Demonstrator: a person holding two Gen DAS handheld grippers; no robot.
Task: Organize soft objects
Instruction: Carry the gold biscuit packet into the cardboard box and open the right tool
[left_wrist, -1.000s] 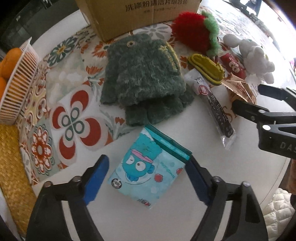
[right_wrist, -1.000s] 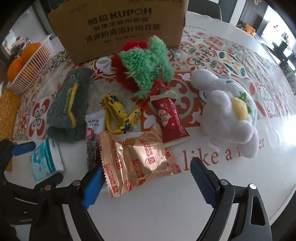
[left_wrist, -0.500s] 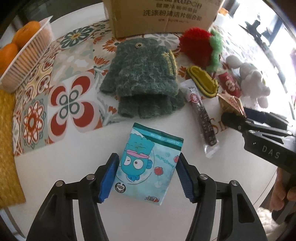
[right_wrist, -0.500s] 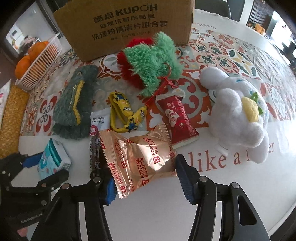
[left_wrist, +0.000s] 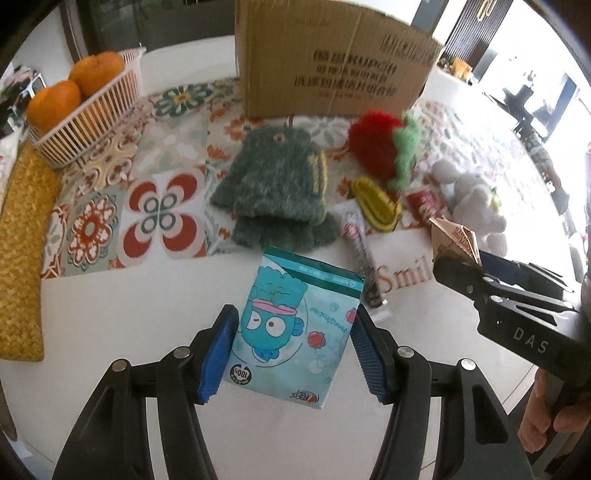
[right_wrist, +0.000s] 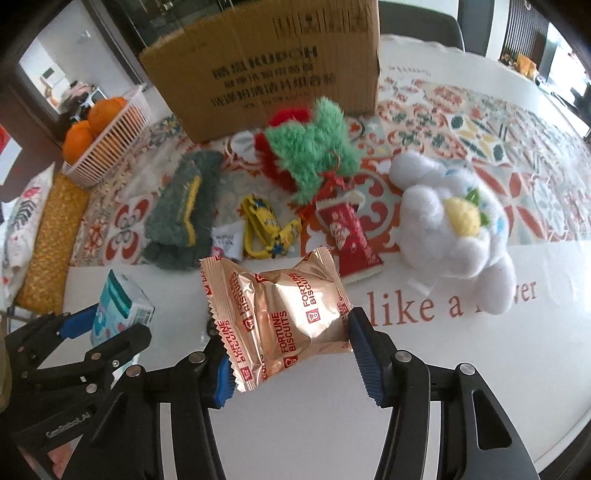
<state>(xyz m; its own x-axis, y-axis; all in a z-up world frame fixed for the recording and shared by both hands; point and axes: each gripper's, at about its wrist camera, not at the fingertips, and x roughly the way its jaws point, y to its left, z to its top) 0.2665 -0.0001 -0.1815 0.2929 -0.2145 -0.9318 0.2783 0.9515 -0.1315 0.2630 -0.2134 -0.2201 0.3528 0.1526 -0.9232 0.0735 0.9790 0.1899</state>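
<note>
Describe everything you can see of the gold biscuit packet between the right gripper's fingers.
The gold biscuit packet is a shiny foil pillow pack with crimped, zigzag ends and red "FORTUNE BISCUITS" print. It looks puffed and creased. The right gripper has just closed its jaws on it: the blue pads press both sides. It lies tilted, apparently lifted off the white table, in front of the red snack packet.

Count on table (right_wrist: 443, 369): 1 cardboard box (right_wrist: 266, 66); 1 white basket (right_wrist: 110, 147) holding 2 oranges (right_wrist: 77, 142); 3 plush items: green glove (left_wrist: 273, 184), red-green toy (right_wrist: 310, 158), white toy (right_wrist: 450, 221); 4 packets; 1 yellow strap (right_wrist: 266, 232).
</note>
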